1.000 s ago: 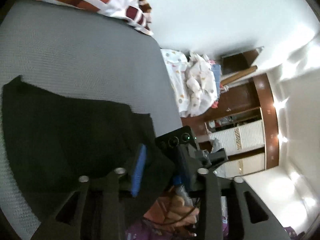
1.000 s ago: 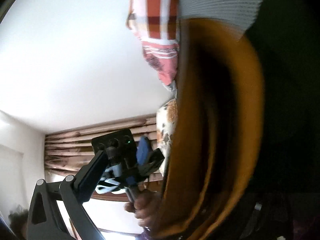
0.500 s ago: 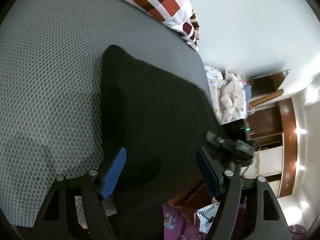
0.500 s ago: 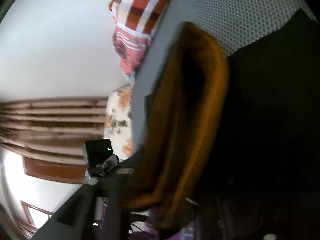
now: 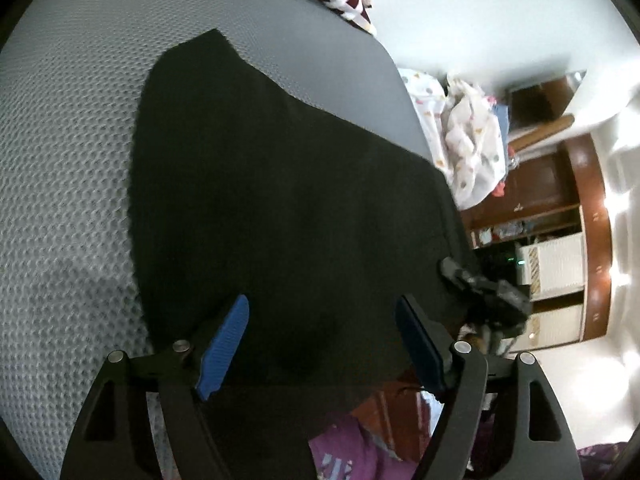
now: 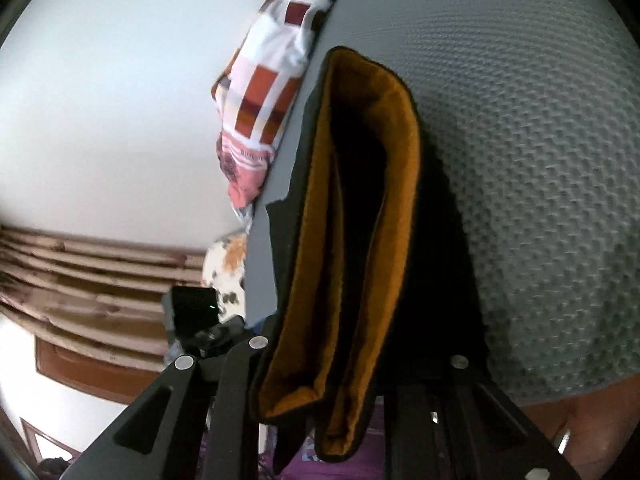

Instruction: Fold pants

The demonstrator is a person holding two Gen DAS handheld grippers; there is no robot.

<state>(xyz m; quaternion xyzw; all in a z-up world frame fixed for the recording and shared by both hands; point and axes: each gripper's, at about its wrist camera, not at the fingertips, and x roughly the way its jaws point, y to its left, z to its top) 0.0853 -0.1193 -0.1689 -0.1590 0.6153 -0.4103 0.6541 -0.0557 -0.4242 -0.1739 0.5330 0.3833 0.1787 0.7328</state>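
The black pants point(image 5: 288, 200) lay spread on the grey bed point(image 5: 68, 152). The left gripper point(image 5: 322, 338) hovered over them, jaws open and empty. The right gripper point(image 6: 352, 364) clamped their orange-lined edge point(image 6: 400, 200), blocking its view. A checked pillow point(image 6: 272, 92) sat beyond.

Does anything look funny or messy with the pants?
Yes. The black pants hang off the edge of the gray mattress, and at the right gripper the cloth gapes open, showing an orange lining. The fold is not flat yet.
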